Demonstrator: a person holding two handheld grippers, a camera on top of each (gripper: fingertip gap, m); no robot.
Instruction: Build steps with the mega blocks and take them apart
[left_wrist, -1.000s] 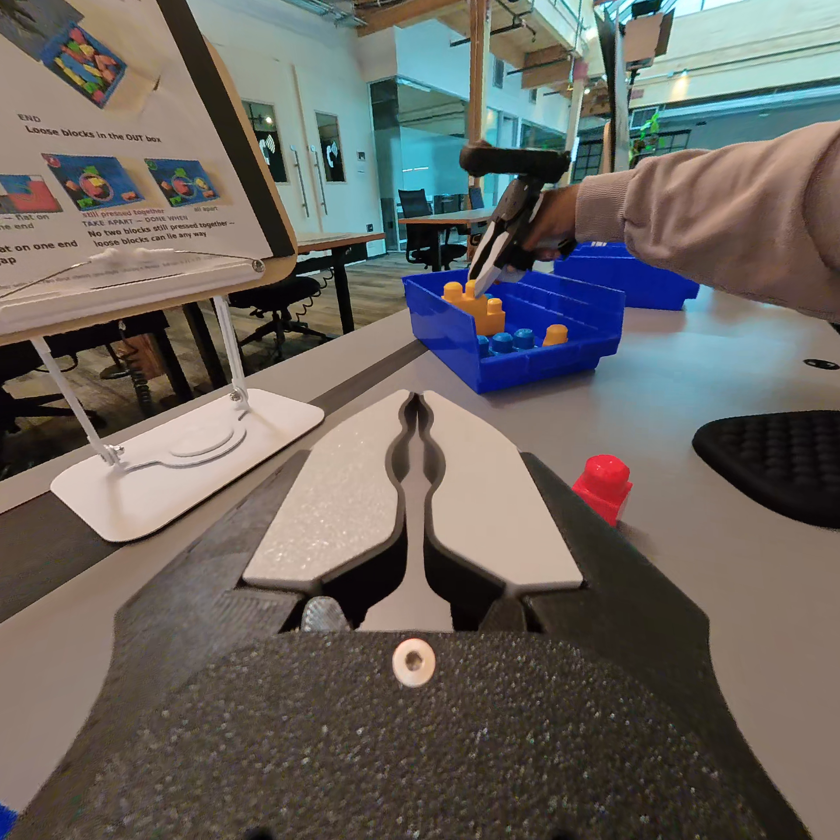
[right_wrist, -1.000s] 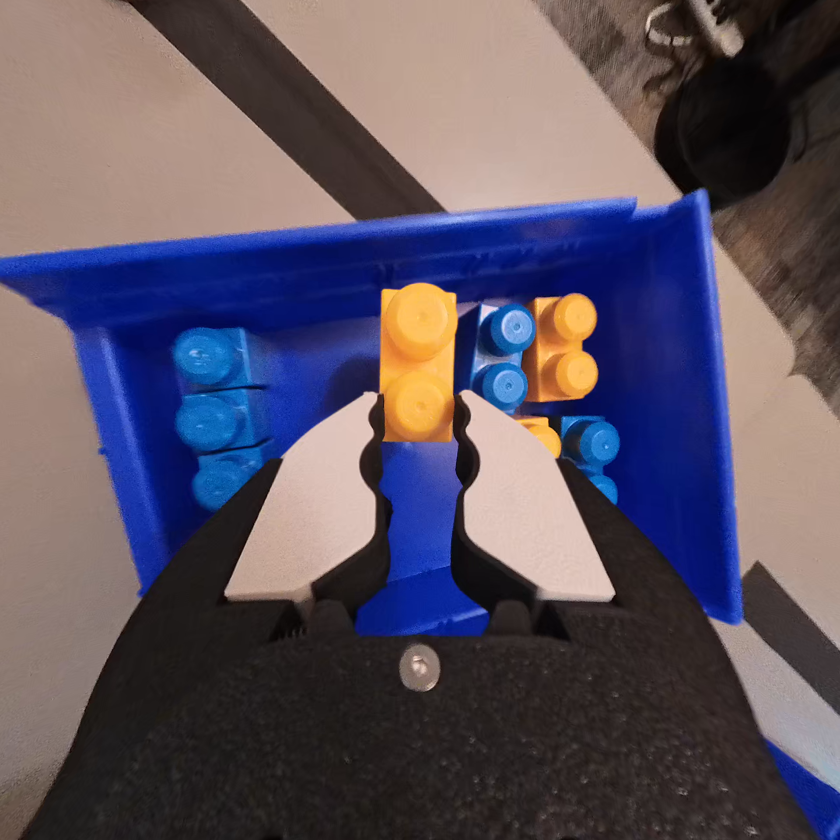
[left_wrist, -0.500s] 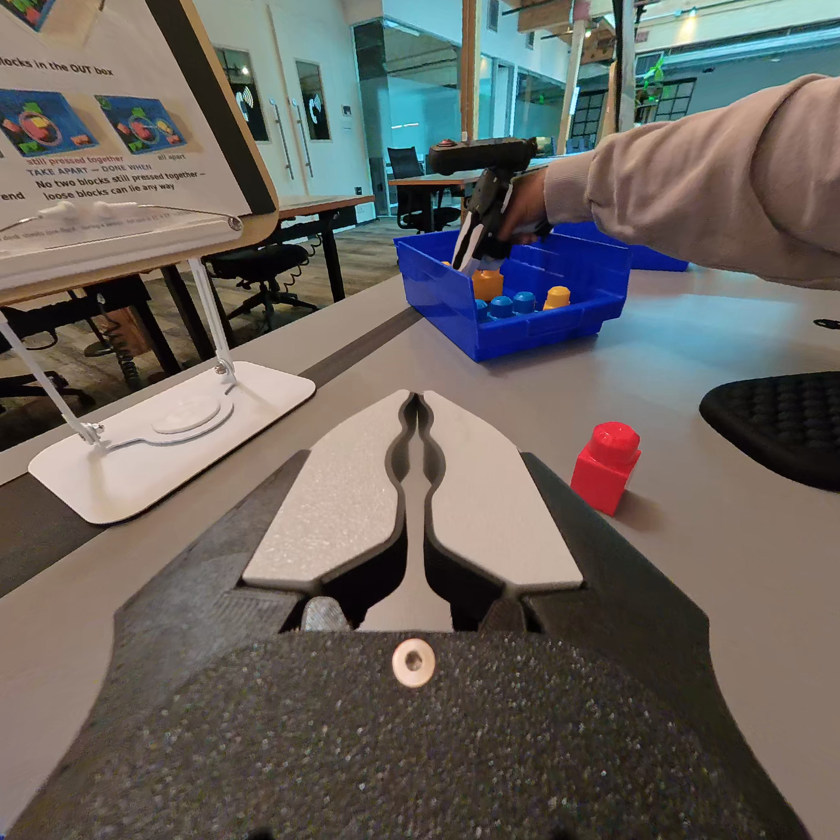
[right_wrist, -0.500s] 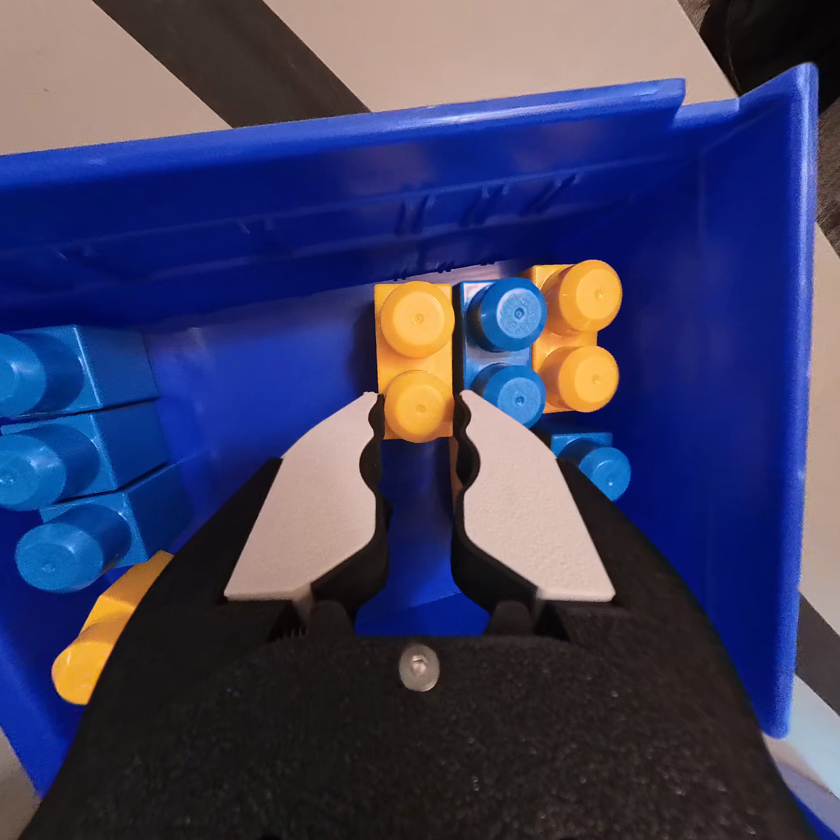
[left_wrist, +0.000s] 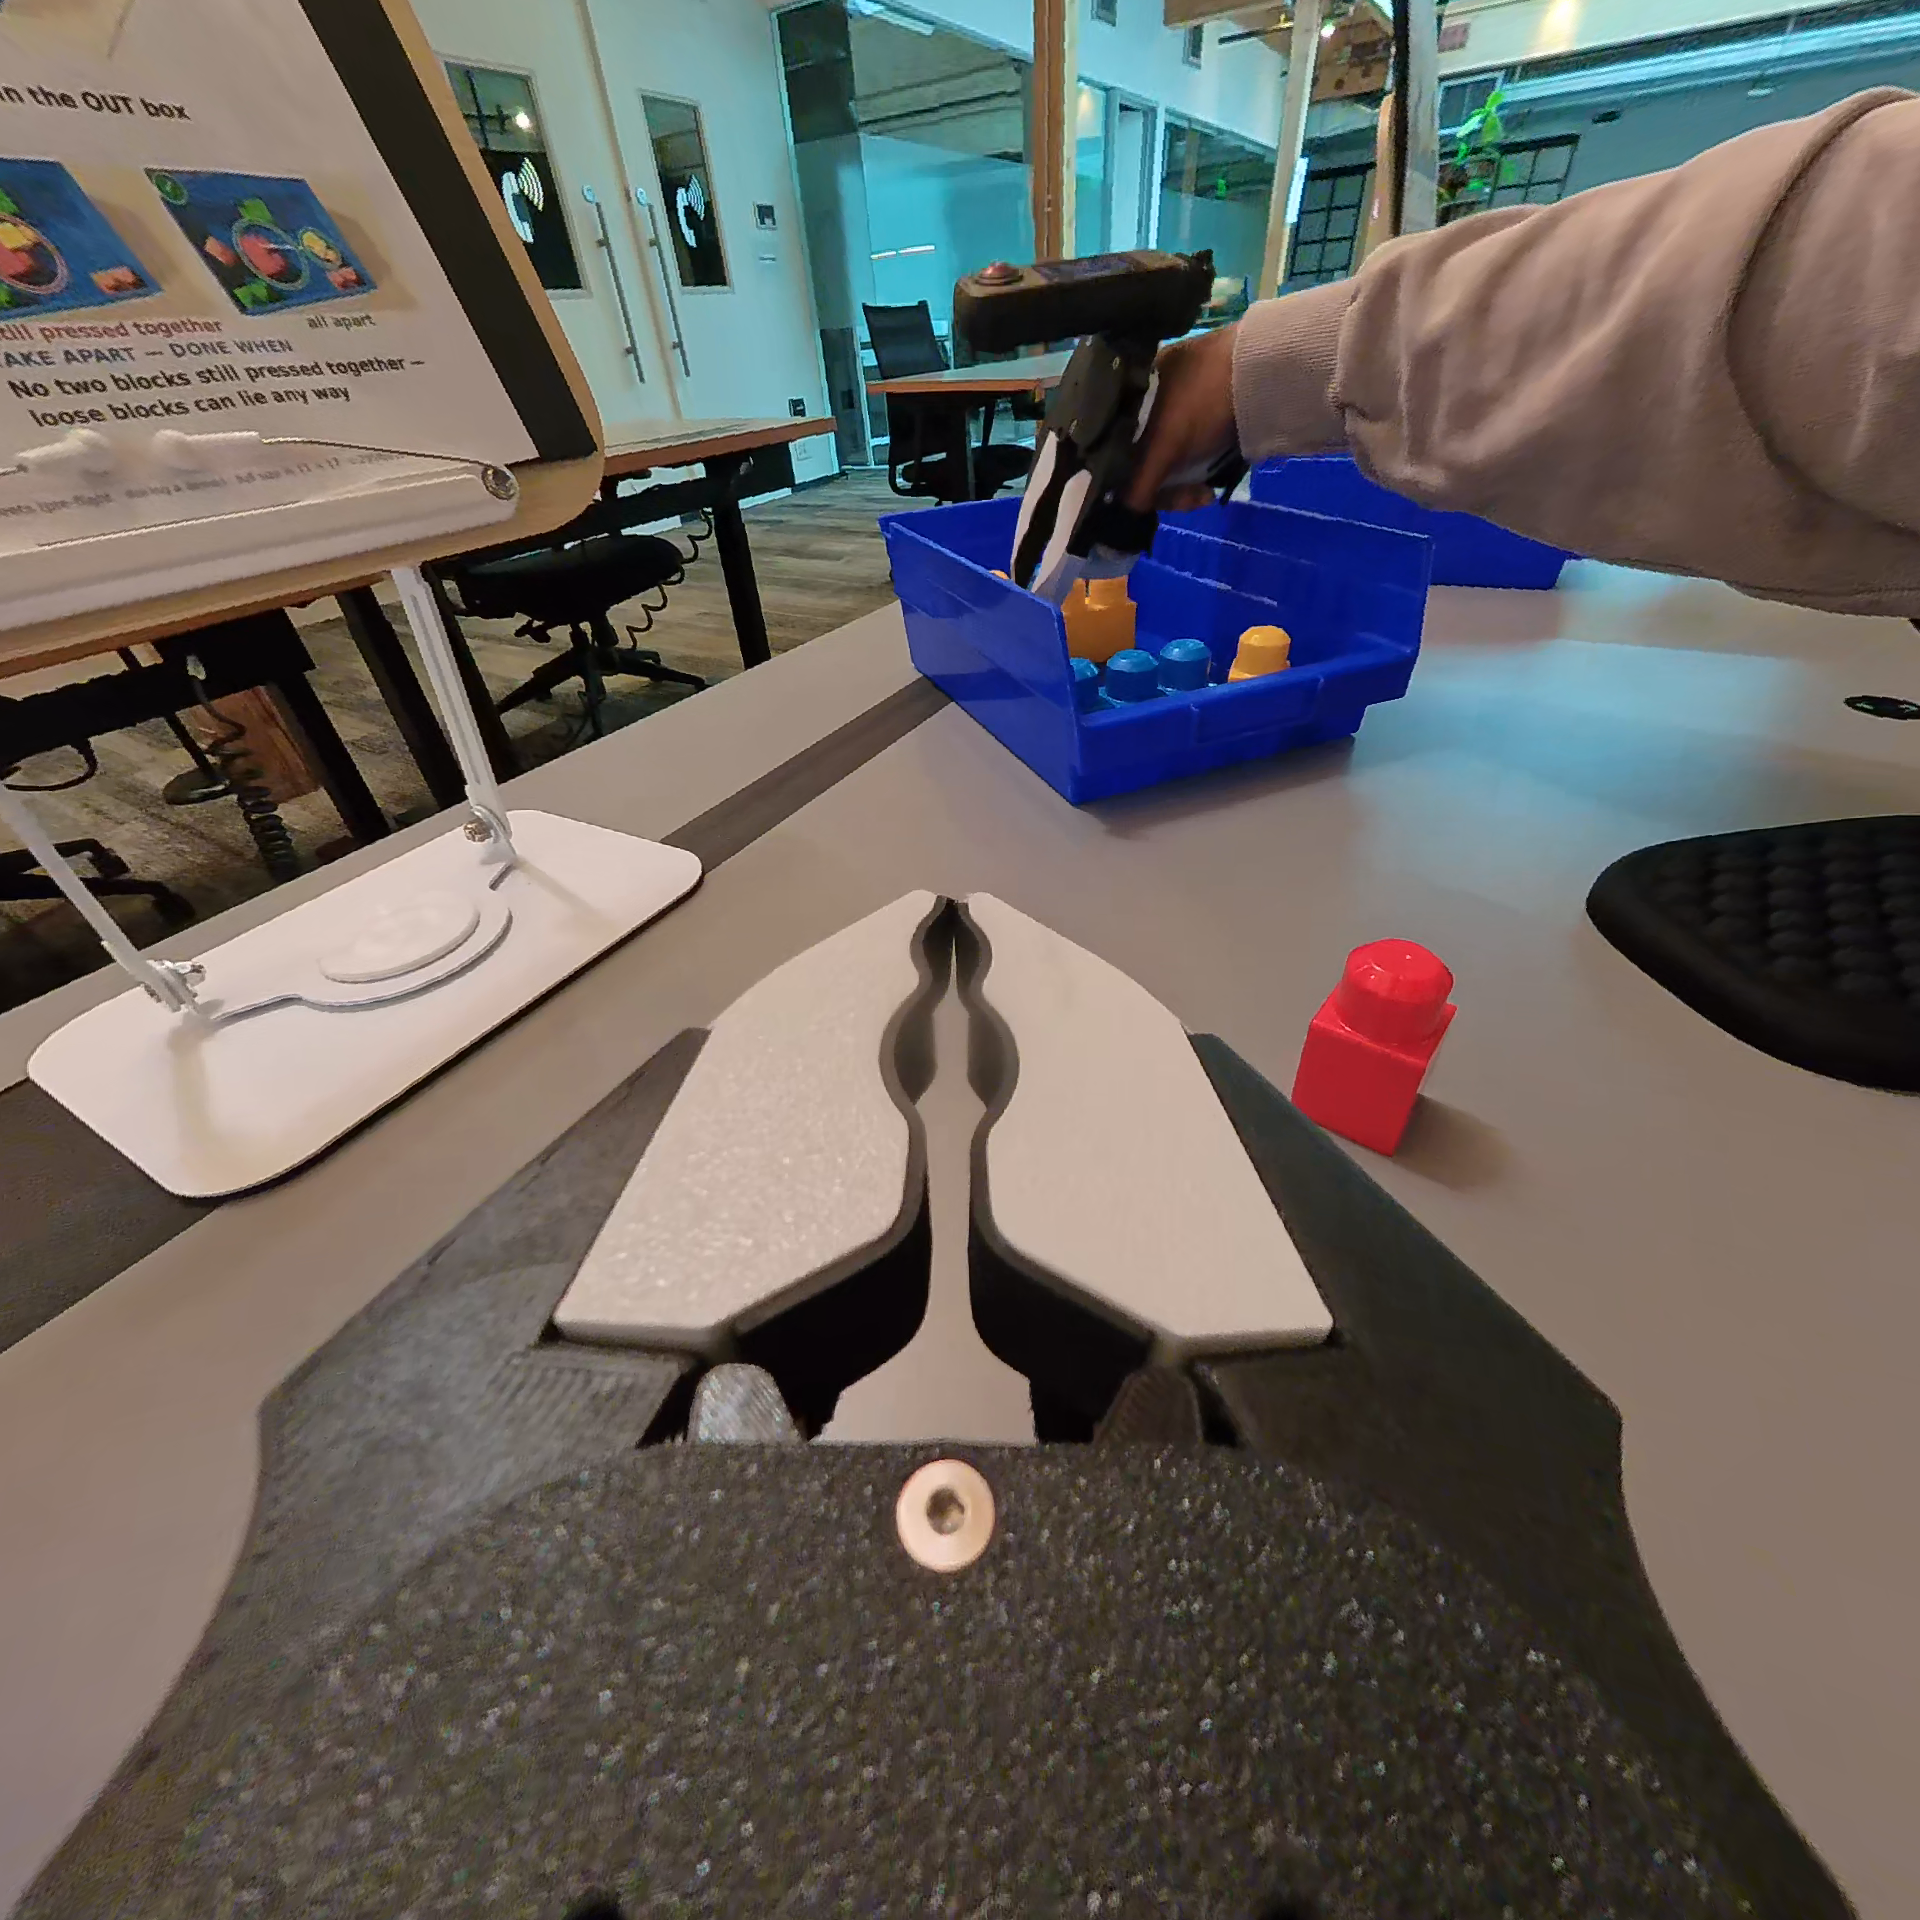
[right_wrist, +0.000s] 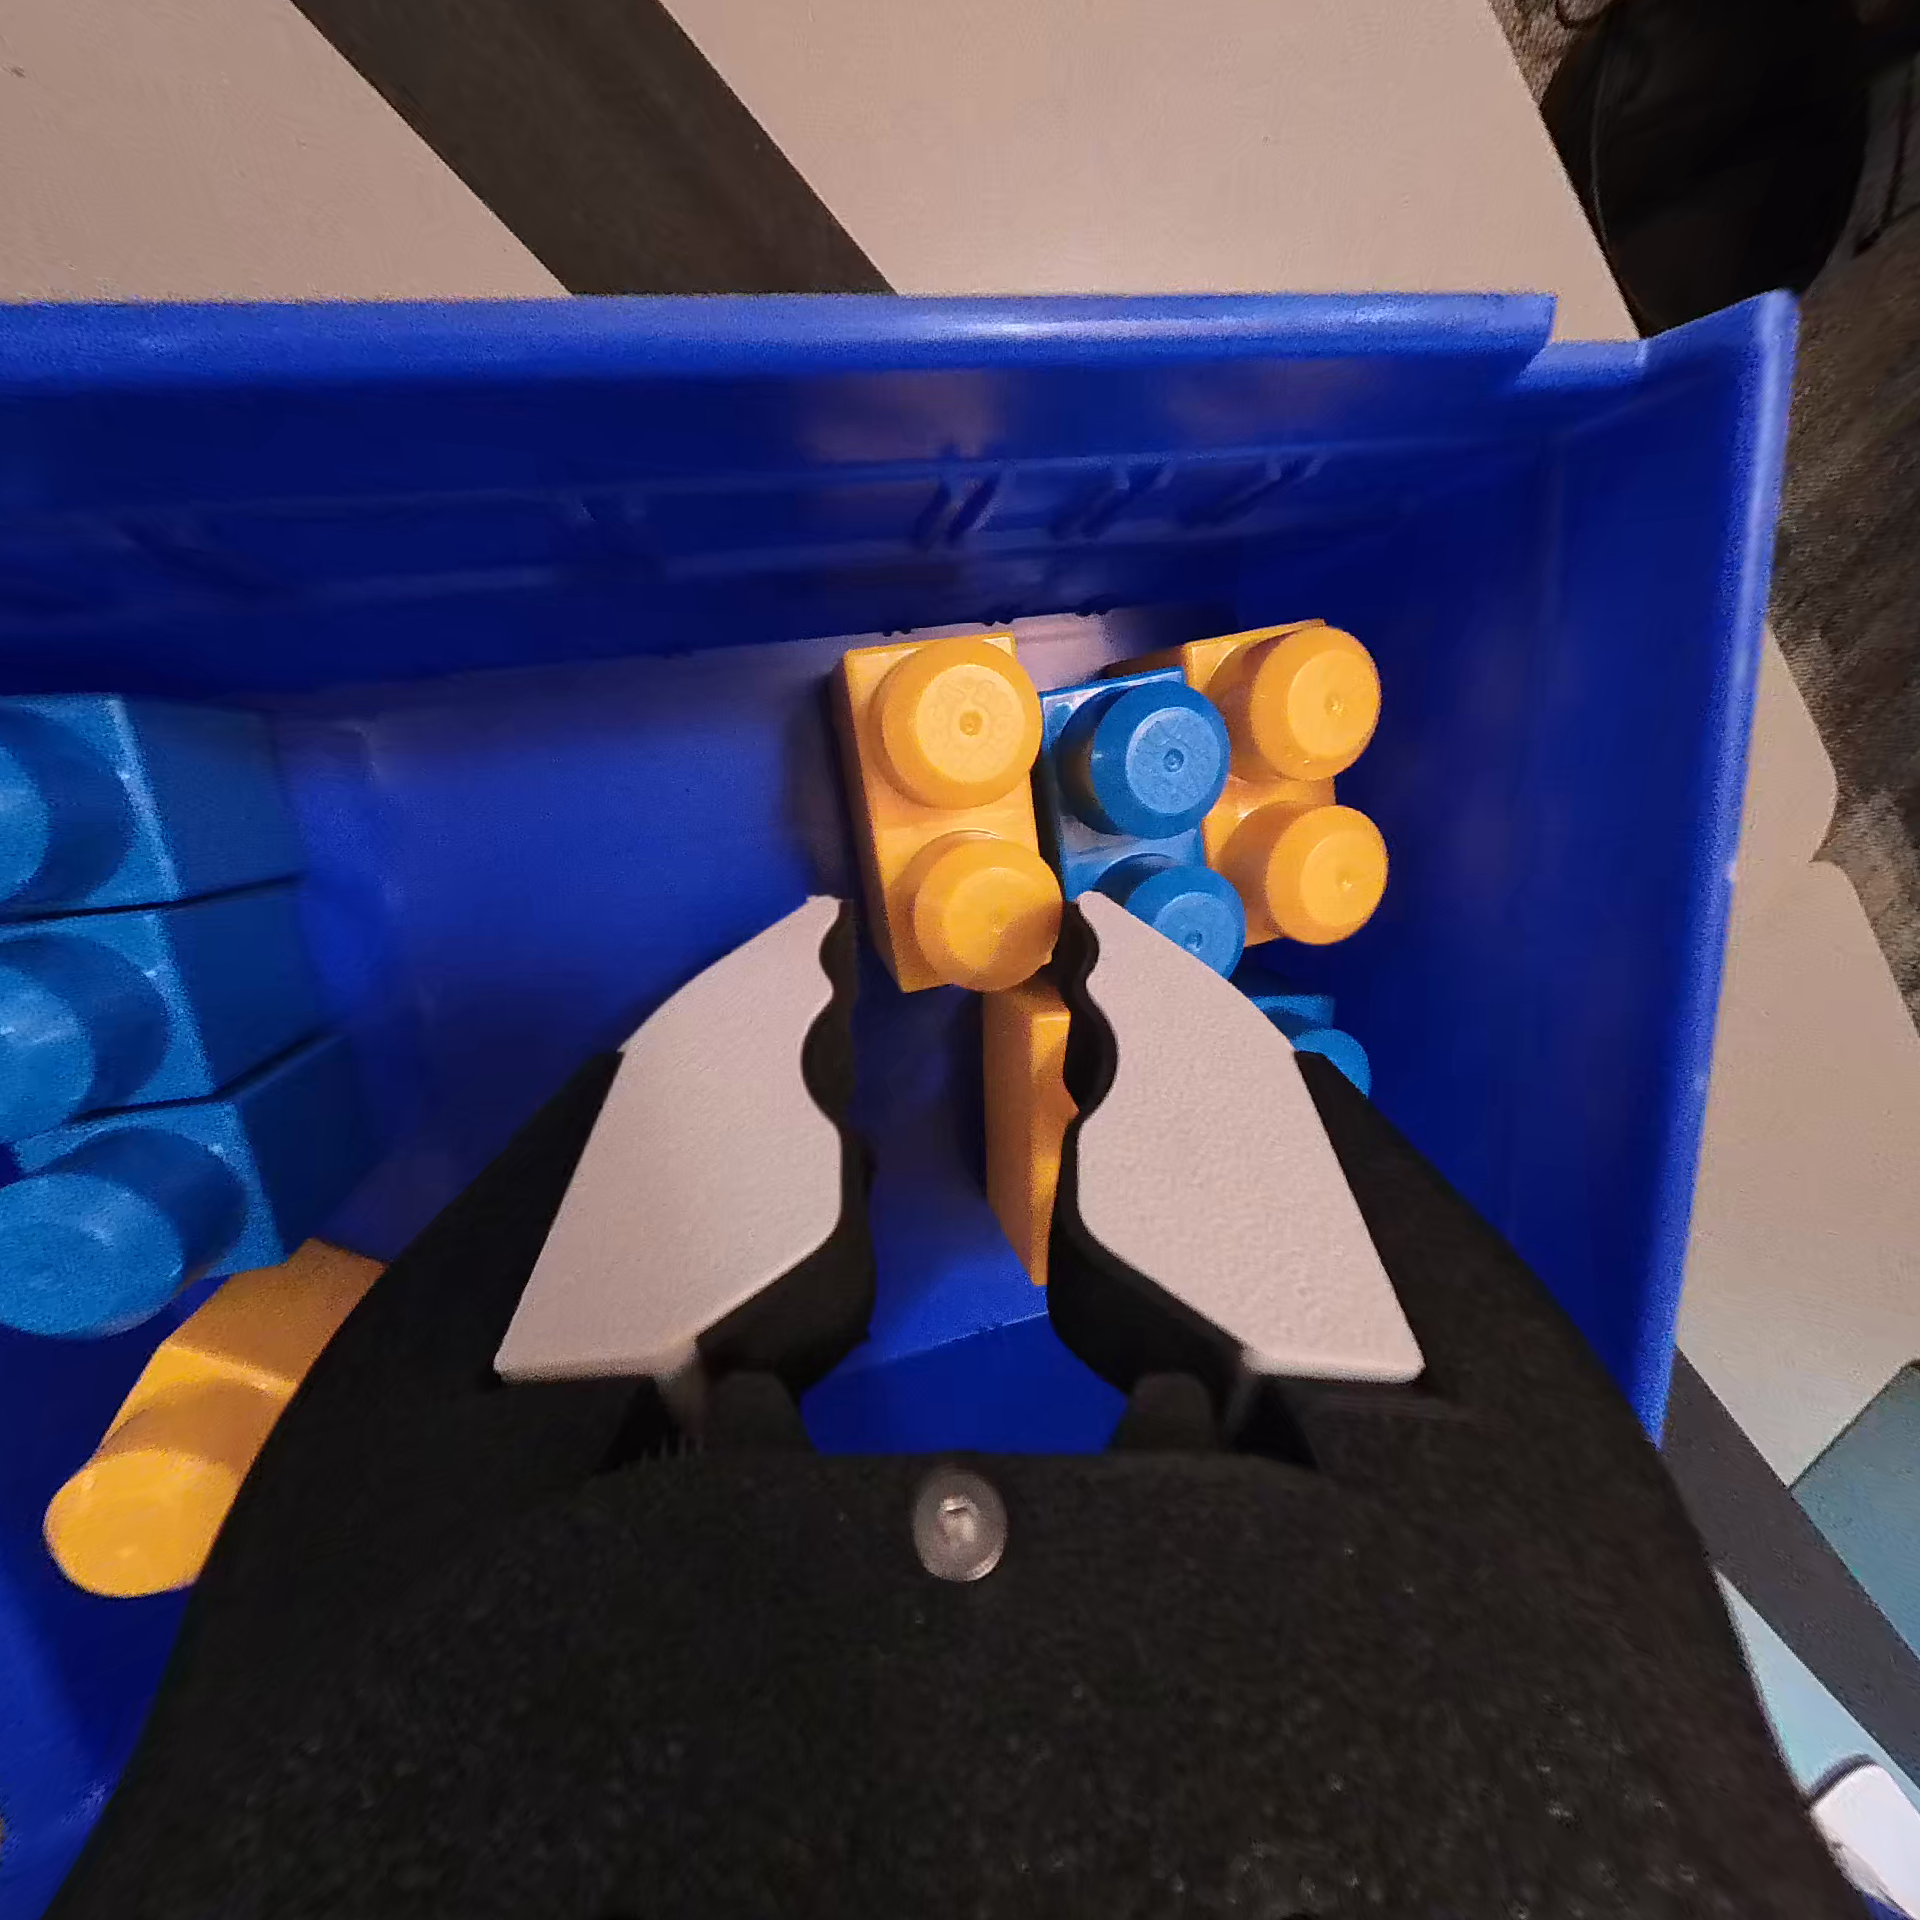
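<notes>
My right gripper (right_wrist: 956, 920) is down inside the blue bin (right_wrist: 727, 468), slightly open. An orange two-stud block (right_wrist: 951, 810) stands tilted between its fingertips, beside a blue block (right_wrist: 1148, 769) and another orange block (right_wrist: 1299, 790). Three blue blocks (right_wrist: 114, 997) and an orange one (right_wrist: 177, 1444) lie at the bin's left. My left gripper (left_wrist: 951, 914) is shut and empty, low over the grey table. A red one-stud block (left_wrist: 1371, 1039) stands just to its right. The left wrist view shows the right gripper (left_wrist: 1049, 571) reaching into the bin (left_wrist: 1195, 727).
An instruction sheet on a stand with a white base (left_wrist: 343, 997) sits at the left. A black studded mat (left_wrist: 1787, 935) lies at the right. A second blue bin (left_wrist: 1486, 540) is behind the first. A person's sleeve (left_wrist: 1621, 343) crosses above the table.
The right gripper lowered the orange two-stud block into the bin beside the other blocks. Its jaws have widened a little and the block now tilts. The left gripper stayed shut and dipped slightly.
</notes>
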